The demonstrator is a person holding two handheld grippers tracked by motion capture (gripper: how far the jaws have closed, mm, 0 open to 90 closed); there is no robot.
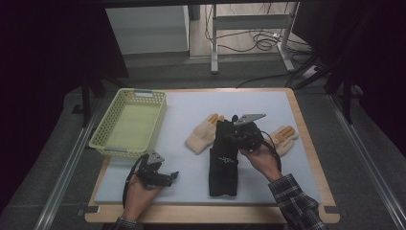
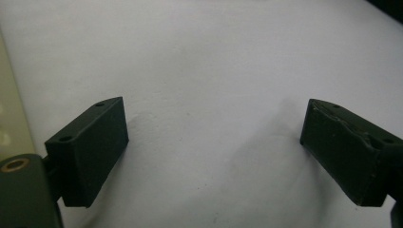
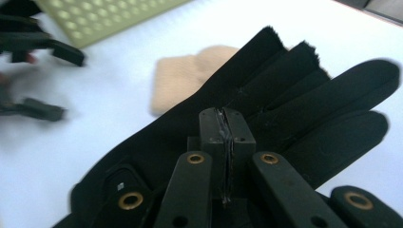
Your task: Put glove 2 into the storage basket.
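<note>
2 tan gloves (image 1: 205, 134), 1 blk glove (image 1: 223, 160), 1 basket (image 1: 111, 139).

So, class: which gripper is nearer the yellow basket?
Left. The left gripper sits just below the yellow basket's near corner, jaws open over the white mat. The right gripper is farther off, shut on the black glove mid-table.

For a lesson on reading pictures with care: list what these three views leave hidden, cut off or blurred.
- High view: the hand and right gripper cover the middle of the black glove, so the grip itself is hidden.
- High view: the glove hides part of the tan glove.
- Right gripper view: the left gripper is blurred.
- Left gripper view: the basket is cut off at the left edge.
</note>
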